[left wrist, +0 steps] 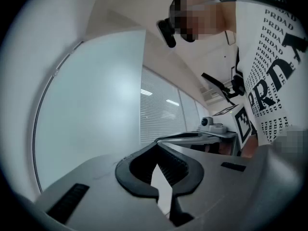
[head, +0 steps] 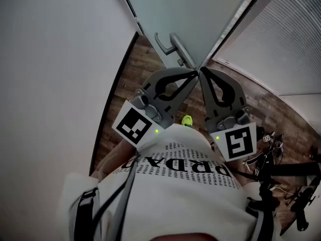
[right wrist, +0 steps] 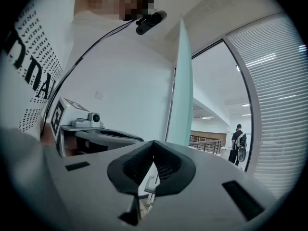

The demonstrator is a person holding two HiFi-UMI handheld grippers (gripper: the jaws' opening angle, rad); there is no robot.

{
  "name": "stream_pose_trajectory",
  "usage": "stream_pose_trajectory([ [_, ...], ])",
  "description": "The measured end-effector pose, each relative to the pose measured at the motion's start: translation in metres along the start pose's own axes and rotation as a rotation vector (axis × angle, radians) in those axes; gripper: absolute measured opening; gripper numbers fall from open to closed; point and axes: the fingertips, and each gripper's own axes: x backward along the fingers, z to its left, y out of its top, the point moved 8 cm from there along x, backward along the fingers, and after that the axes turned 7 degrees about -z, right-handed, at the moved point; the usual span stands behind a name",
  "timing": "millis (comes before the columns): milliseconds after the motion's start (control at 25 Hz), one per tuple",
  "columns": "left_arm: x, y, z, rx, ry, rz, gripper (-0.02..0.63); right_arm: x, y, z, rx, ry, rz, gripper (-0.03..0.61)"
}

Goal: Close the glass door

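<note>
Both pairs of fingers are shut tip to tip on nothing. The left gripper and right gripper point together at the near edge of the glass door; whether they touch it or stop just short, I cannot tell. Just beyond the left fingers sits the handle. Past the right fingers a gap to the corridor shows, so the door stands open. Closing it, I judge, calls for swinging it across to the frame.
</note>
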Motion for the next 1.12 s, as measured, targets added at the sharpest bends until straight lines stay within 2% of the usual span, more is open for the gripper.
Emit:
stream_pose_trajectory([
  [600,-0.001,-0.001,0.002,-0.001,0.006,0.007,-0.002,-0.003,-0.001,-0.001,0.012,0.003,0.003,-0.003],
  [880,0.001,-0.006,0.006,0.033,0.019,0.008,-0.002,0.002,0.001,-0.016,0.024,-0.130,0.006,0.003],
  [960,0.002,-0.008,0.008,0.035,0.023,0.014,-0.002,0.001,0.001,-0.022,0.029,-0.141,0.005,0.066],
  [1120,0.001,-0.005,0.015,0.038,0.021,0.014,-0.002,-0.014,0.003,-0.025,0.050,-0.128,0.027,0.075],
])
